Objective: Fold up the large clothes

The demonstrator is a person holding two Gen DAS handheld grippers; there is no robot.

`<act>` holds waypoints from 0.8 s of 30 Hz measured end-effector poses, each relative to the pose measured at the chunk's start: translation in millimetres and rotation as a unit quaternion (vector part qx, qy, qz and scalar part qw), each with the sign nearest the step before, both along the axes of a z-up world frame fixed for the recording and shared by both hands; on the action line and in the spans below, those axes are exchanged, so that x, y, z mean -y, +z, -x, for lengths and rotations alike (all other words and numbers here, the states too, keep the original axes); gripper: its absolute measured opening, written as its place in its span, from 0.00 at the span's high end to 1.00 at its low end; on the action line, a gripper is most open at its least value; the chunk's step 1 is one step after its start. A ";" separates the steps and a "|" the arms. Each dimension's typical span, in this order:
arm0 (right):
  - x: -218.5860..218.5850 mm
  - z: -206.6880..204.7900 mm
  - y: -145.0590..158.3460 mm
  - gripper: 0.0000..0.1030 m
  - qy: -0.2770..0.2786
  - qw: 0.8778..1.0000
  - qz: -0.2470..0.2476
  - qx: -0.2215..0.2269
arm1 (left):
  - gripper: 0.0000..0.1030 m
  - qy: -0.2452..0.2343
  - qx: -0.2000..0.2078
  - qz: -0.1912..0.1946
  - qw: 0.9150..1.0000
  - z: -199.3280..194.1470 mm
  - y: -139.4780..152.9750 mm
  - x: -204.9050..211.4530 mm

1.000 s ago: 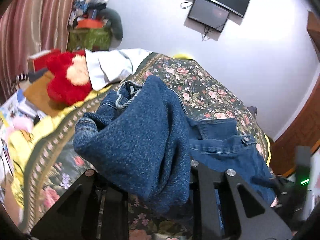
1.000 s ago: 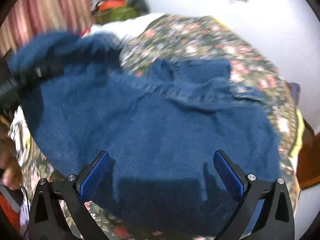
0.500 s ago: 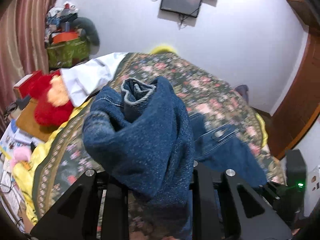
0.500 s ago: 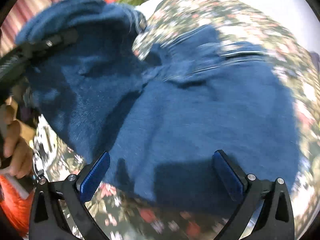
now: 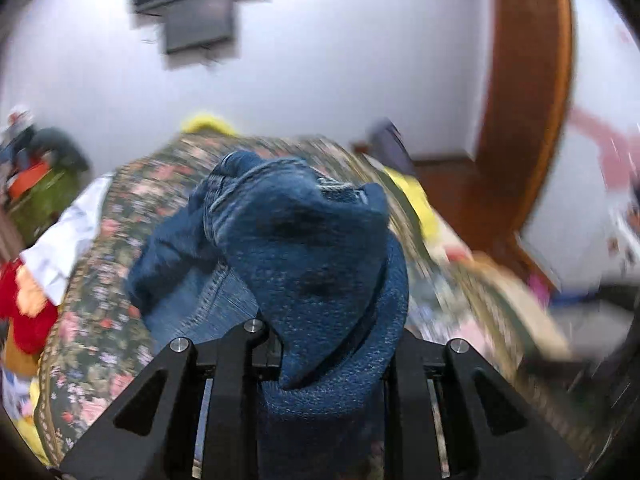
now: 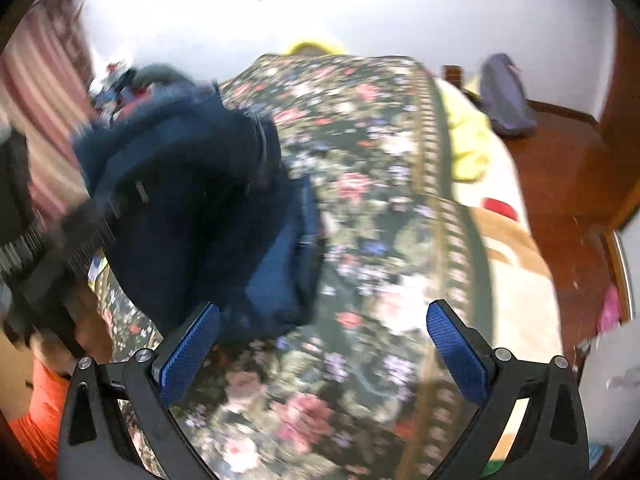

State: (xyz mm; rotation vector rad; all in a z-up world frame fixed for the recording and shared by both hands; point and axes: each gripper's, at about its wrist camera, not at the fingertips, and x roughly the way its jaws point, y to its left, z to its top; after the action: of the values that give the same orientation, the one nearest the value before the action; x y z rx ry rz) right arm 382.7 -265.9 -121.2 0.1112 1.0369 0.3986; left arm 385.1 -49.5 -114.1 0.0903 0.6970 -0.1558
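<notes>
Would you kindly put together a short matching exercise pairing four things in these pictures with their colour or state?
Things:
1. left gripper
2. right gripper
3. denim jacket
4. bedspread

States:
A. floral pattern on a dark ground
B. open, nothing between its blue pads
C. blue, bunched up and lifted
D. shut on fabric

Pairs: 1-D, 2-B, 3-C, 4-A
</notes>
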 end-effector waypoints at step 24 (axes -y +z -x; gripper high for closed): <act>-60.6 -6.0 33.7 0.00 0.070 0.997 -0.023 0.038 | 0.34 -0.074 -0.090 0.065 0.991 52.2 -1.4 -41.2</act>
State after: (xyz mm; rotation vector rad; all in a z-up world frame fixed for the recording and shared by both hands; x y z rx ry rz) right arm 388.7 -205.4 -87.6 0.0646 0.9628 0.5509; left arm 333.0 -8.3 -115.5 0.0037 0.8581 -0.3549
